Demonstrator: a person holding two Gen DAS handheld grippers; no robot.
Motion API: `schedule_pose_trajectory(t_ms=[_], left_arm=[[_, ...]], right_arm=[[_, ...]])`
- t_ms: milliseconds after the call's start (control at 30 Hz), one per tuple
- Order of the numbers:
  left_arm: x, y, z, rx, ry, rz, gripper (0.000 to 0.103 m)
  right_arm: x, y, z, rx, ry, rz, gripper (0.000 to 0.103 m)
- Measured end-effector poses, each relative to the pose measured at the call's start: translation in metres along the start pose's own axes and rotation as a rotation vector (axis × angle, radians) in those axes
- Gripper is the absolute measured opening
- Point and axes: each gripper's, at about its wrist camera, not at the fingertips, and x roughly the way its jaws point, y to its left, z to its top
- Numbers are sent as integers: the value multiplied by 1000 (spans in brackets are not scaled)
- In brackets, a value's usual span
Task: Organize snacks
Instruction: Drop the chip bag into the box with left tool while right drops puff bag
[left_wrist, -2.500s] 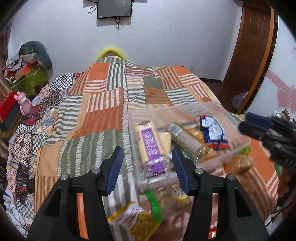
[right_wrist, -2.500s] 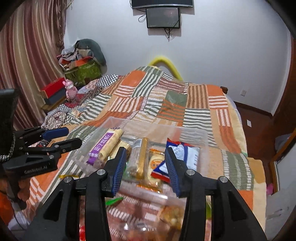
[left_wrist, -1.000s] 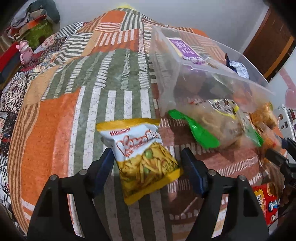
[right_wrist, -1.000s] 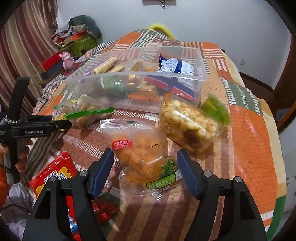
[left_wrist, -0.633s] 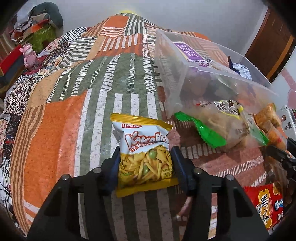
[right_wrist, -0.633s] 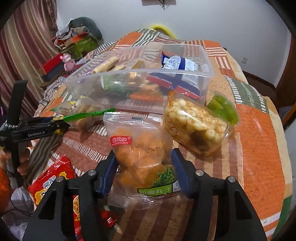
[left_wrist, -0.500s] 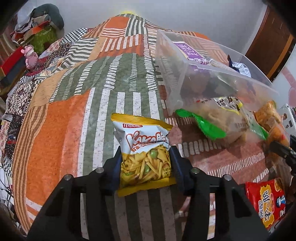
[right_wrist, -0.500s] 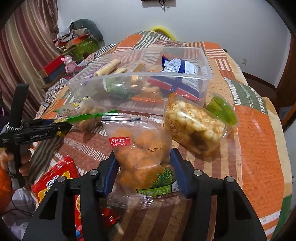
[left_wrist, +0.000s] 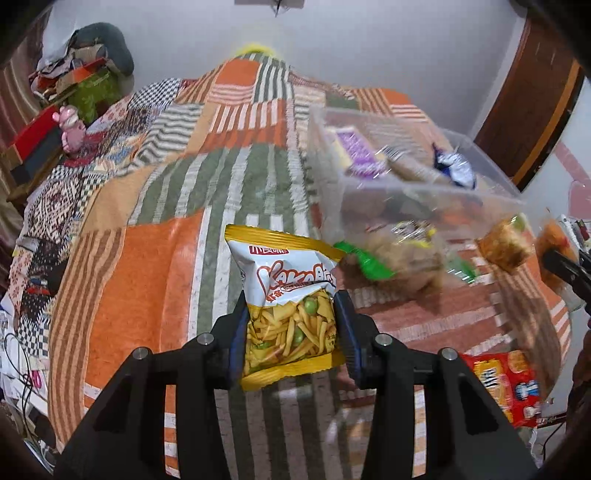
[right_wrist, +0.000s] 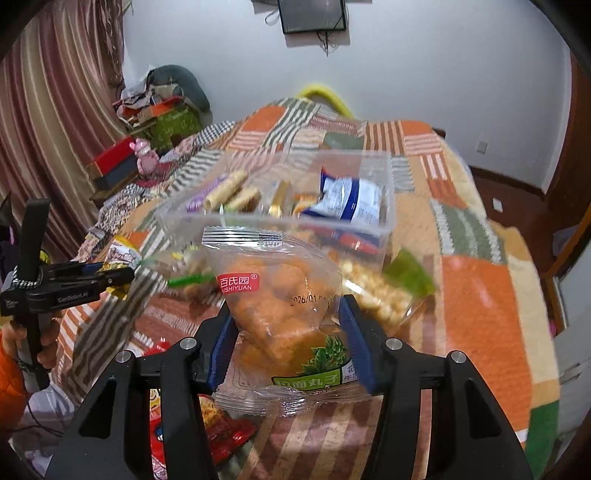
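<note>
My left gripper (left_wrist: 291, 328) is shut on a yellow-and-white chip bag (left_wrist: 286, 291) and holds it above the bed. My right gripper (right_wrist: 286, 330) is shut on a clear bag of orange snack balls (right_wrist: 280, 299), also lifted. A clear plastic bin (left_wrist: 399, 184) holding several snack packs stands ahead on the right in the left wrist view; it shows ahead in the right wrist view (right_wrist: 280, 199). The left gripper (right_wrist: 110, 277) with its chip bag shows at the left of the right wrist view.
Loose snacks lie in front of the bin: a green-sealed bag (left_wrist: 391, 254), a popcorn bag (right_wrist: 380, 291) and a red pack (left_wrist: 502, 384). All rest on a patchwork bedspread (left_wrist: 147, 258). Boxes and a pink toy (right_wrist: 146, 158) lie at the far left.
Both grippers closed on their bags and lifted them off the bedspread; the views have tilted up toward the bin and wall.
</note>
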Motion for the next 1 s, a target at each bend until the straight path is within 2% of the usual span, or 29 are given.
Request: schedule_pose_trajectory(t_ms=[267, 467, 700, 1000], left_arm=[[-23, -31, 23, 71, -89, -29, 43], [-33, -47, 49, 90, -150, -57, 43], [-32, -67, 82, 126, -199, -86, 43], [0, -86, 107, 154, -183, -82, 43]], right_arm=[[-20, -6, 27, -6, -97, -41, 51], [-28, -5, 48, -3, -164, -35, 51], [-13, 1, 66, -14, -177, -26, 51], [20, 7, 86, -23, -151, -8, 51]])
